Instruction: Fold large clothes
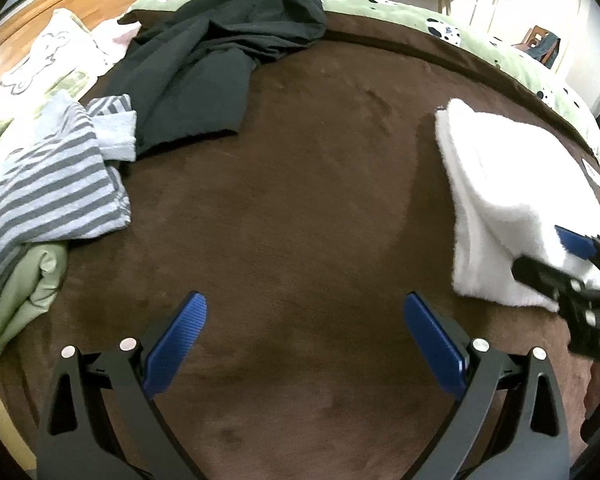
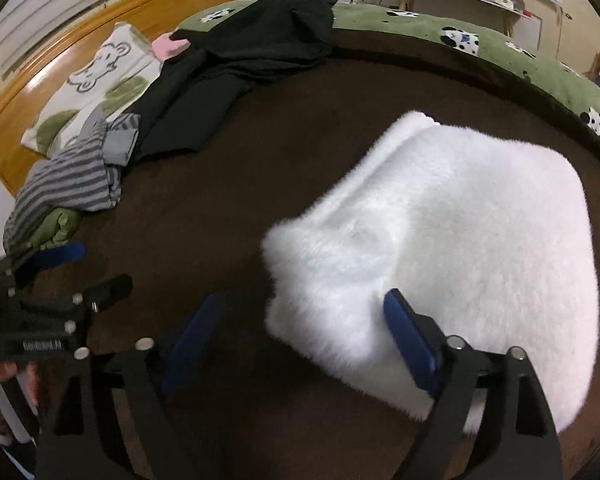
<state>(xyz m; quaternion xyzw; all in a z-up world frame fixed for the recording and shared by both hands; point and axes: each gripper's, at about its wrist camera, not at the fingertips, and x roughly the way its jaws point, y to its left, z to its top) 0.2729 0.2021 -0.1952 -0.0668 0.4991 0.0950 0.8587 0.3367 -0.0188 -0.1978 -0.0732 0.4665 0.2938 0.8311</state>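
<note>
— What is lying at the left of the brown blanket point(image 1: 300, 200)?

— A striped top point(image 1: 48, 184) is sitting crumpled there, and a black garment point(image 1: 204, 68) is sprawling unfolded just behind it, the two touching. Both look to be waiting their turn.

— And the grippers?

— The left gripper point(image 1: 304, 340) is hovering wide open over bare blanket, holding nothing. The right gripper point(image 2: 300, 340) is also gaping, one finger lying on the white fleece point(image 2: 460, 248), clamping nothing.

— So how far along?

— The fleece is sitting at the right in a folded block; one piece apparently done, two remaining.
</note>
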